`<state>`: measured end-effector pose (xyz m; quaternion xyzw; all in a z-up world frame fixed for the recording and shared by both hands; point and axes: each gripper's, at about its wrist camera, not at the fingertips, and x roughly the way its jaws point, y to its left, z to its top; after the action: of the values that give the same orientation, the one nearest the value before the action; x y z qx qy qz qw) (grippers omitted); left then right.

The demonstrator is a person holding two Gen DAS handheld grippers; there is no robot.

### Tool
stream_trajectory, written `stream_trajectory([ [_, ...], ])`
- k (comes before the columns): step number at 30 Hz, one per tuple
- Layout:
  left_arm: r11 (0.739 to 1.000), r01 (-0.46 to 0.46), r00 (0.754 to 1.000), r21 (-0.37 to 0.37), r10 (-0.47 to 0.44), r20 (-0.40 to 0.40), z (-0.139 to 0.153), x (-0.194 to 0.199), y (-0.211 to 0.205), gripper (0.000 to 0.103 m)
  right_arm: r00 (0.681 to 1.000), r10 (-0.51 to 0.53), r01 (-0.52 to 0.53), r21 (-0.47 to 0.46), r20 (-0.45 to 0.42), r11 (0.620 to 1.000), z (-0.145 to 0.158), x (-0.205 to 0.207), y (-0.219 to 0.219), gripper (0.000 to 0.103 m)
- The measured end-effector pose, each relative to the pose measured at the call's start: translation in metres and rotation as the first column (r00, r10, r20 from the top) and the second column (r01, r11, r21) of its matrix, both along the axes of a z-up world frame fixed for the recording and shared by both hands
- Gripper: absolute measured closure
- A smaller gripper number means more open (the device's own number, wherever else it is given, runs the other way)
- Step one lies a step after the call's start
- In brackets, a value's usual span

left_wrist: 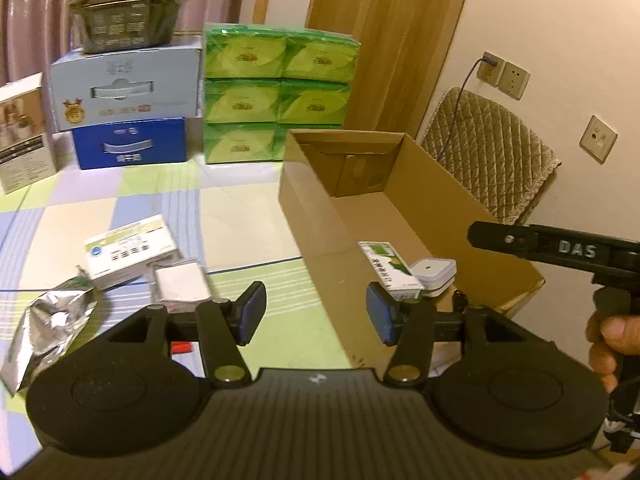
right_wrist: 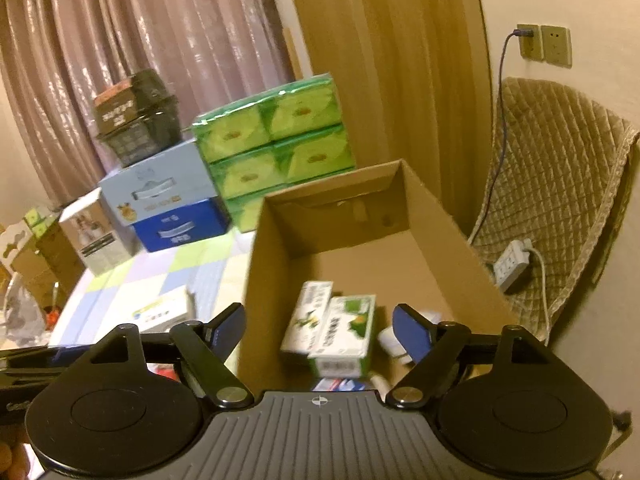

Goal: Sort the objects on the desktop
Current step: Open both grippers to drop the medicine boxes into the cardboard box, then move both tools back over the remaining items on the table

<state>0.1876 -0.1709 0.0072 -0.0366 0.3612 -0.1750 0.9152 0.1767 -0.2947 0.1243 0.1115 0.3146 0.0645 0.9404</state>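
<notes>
Blue pads on both tools stand parted with nothing between them: the left gripper [left_wrist: 316,312] spread over the near left edge of the cardboard box [left_wrist: 304,216], the right gripper [right_wrist: 318,330] spread wider above the box's near end. No earlier view is there to compare. Just past the right jaws, inside the box, lie two green-and-white cartons [right_wrist: 332,332] side by side, their long axes running from near to far; a small white square container [left_wrist: 434,272] sits beside them to the right. What remains to sort lies on the checked tablecloth [left_wrist: 132,196], left of the box and left of the left jaws: a flat white packet [left_wrist: 182,284] closest, touching or just beside a white printed box [left_wrist: 130,252] beyond it, whose long axis runs left to right, and a crumpled silver foil bag [left_wrist: 48,328] farthest left. Judging by this, the left tool is much the nearer and would need to swing left, away from the cardboard box, with its jaws set across the packet's short side.
</notes>
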Motion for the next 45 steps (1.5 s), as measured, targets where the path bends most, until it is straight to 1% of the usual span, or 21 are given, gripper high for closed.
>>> stream_trajectory([
  [4,1.000,-0.023,1.000,0.019,0.023,0.007,0.002,-0.019,0.020,0.049,1.000,0.025,-0.025,0.027,0.005,0.999,0.002,-0.018,0.020,0.022],
  [6,0.999,-0.038,0.999,0.033,0.037,0.013,0.002,-0.030,0.033,0.040,0.999,0.042,-0.042,0.036,0.014,0.998,0.004,-0.029,0.031,0.020],
  [8,0.997,-0.062,0.998,0.054,0.062,0.013,0.000,-0.041,0.049,0.039,0.998,0.060,-0.061,0.042,0.023,0.997,0.004,-0.040,0.043,0.018],
  [12,0.989,-0.127,0.992,0.070,0.127,0.003,-0.004,-0.064,0.086,0.033,0.994,0.102,-0.103,0.043,0.024,0.994,0.001,-0.060,0.070,0.012],
  [13,0.987,-0.140,0.990,0.075,0.140,0.002,-0.005,-0.069,0.094,0.031,0.994,0.111,-0.112,0.043,0.021,0.993,-0.001,-0.065,0.077,0.012],
  [14,0.984,-0.155,0.988,0.085,0.156,0.001,-0.006,-0.074,0.102,0.027,0.993,0.119,-0.120,0.043,0.018,0.992,-0.004,-0.070,0.082,0.011],
  [15,0.981,-0.169,0.985,0.094,0.170,0.002,-0.008,-0.079,0.110,0.026,0.992,0.128,-0.128,0.045,0.013,0.991,-0.007,-0.074,0.089,0.010],
  [17,0.975,-0.195,0.981,0.104,0.196,0.000,-0.010,-0.088,0.124,0.024,0.990,0.144,-0.143,0.056,-0.004,0.988,-0.014,-0.080,0.099,0.008],
  [21,0.965,-0.239,0.970,0.109,0.241,-0.012,-0.016,-0.104,0.149,0.019,0.984,0.170,-0.167,0.071,-0.044,0.983,-0.027,-0.089,0.117,0.006],
  [26,0.954,-0.273,0.960,0.128,0.278,-0.026,-0.024,-0.117,0.169,0.016,0.978,0.195,-0.190,0.069,-0.072,0.979,-0.037,-0.096,0.131,0.005],
  [33,0.943,-0.311,0.948,0.117,0.317,-0.033,-0.029,-0.125,0.189,0.014,0.973,0.209,-0.204,0.060,-0.095,0.977,-0.045,-0.099,0.140,0.004],
  [45,0.940,-0.311,0.947,0.139,0.319,-0.042,-0.037,-0.117,0.198,0.013,0.969,0.215,-0.210,0.054,-0.119,0.976,-0.054,-0.093,0.149,0.002],
])
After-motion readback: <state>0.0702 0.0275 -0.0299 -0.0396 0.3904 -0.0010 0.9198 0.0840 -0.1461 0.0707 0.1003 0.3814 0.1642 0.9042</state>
